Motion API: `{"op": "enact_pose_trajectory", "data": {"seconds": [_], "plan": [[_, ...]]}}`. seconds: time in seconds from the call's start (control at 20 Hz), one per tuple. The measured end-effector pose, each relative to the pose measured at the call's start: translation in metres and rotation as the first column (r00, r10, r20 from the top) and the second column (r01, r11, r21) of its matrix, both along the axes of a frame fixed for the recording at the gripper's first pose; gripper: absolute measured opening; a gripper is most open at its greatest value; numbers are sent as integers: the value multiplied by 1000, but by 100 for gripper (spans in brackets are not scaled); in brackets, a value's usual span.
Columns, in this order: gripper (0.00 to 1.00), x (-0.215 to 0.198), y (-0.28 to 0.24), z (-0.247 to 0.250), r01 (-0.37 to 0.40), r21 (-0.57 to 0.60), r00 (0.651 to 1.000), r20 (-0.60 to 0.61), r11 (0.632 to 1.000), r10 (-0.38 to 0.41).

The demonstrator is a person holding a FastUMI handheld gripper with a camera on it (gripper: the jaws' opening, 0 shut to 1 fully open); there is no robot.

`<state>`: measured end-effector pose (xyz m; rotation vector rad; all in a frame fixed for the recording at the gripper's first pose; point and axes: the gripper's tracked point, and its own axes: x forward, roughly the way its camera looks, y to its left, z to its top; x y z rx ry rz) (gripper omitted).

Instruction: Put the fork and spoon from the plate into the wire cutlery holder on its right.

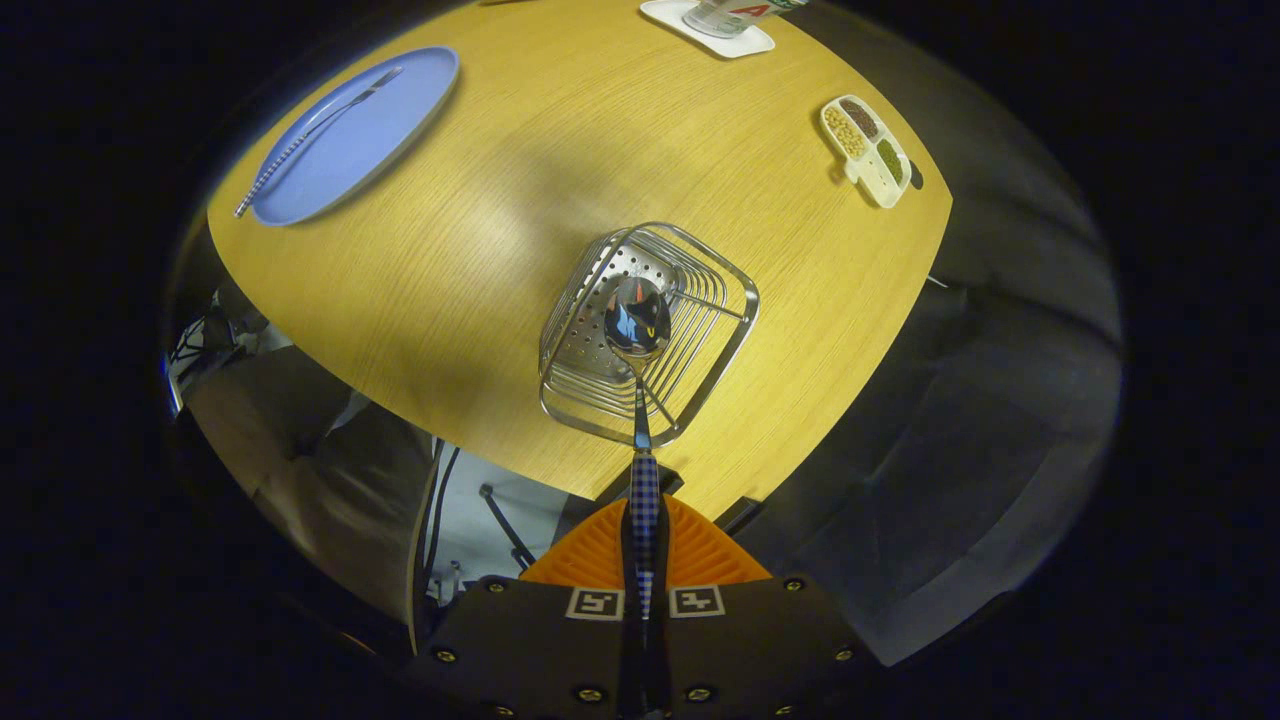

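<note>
Two fingers of the claw [645, 560] are pressed together on the checked handle of the spoon [638, 320], holding it with its bowl pointing ahead, over the open top of the wire cutlery holder [700, 385]. The holder stands on the wooden table [520, 200] just beyond the fingers, near the table's edge; its bottom is a perforated metal sheet. Two square black-and-white markers [695, 601] sit on the claw's body beside the handle. Well off to the left lies the blue plate [380, 140] with the fork [315, 135] lying across it, its checked handle overhanging the rim. Right of the holder is a small divided dish of beans [868, 150]. Farthest off, a white tray [705, 30] carries a container whose label cannot be read.
</note>
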<state>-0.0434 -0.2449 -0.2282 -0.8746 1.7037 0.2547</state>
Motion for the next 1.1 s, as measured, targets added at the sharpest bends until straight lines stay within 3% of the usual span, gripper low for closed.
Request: {"op": "enact_pose_trajectory", "data": {"seconds": [0.2,0.25,0.65,0.7,0.75,1.0,1.1], "plan": [[2,9,3,-13,-27,-5,999,-36,1000,26],[6,11,4,-16,-29,-3,999,-44,1000,29],[11,18,9,-7,-15,34,1000,11,999,14],[15,25,8,-4,-30,34,998,53,999,28],[27,30,8,2,-35,35,996,89,999,31],[36,33,8,22,-25,49,982,187,999,15],[91,34,17,24,-15,99,974,228,995,-8]]}}
